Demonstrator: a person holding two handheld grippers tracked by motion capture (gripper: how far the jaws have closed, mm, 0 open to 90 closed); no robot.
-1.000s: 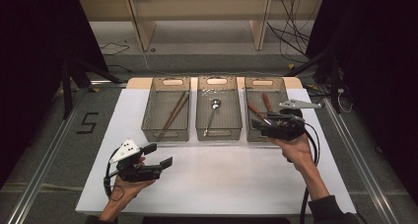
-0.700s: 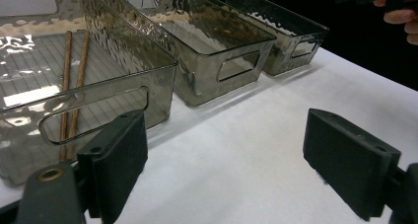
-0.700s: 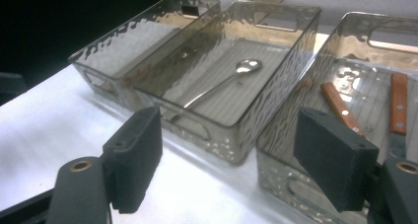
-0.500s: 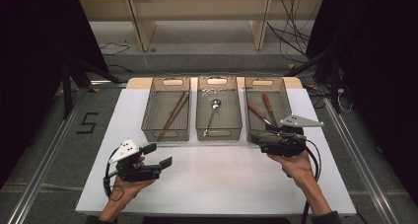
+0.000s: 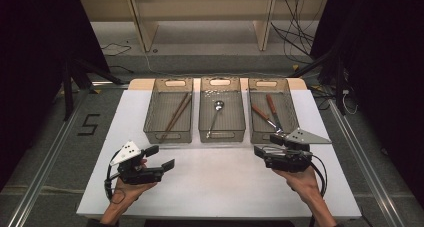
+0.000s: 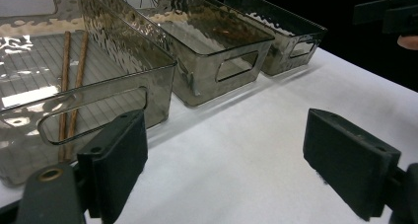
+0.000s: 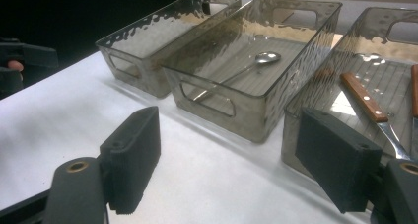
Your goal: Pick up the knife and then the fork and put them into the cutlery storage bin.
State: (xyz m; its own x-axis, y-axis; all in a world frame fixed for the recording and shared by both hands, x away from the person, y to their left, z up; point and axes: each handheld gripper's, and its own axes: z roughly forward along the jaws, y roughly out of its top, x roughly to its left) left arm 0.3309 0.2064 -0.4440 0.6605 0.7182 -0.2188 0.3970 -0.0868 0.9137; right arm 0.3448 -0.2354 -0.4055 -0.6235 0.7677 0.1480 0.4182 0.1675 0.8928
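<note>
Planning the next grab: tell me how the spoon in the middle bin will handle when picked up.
The spoon looks like stiff metal, so it probably won't flex. Its thin, shiny handle may slip between flat jaws. Lying flat on the middle bin's ribbed floor, it is likely awkward to get under.

two handheld black grippers, left gripper (image 5: pixel 161 157) topped by a white three-cornered plate with dark dots, right gripper (image 5: pixel 265 146) with a grey plate, chunky ribbed black pads (image 6: pixel 121 160), brass-looking rivet at each jaw base, black cables looping off the back, bare forearms
</note>
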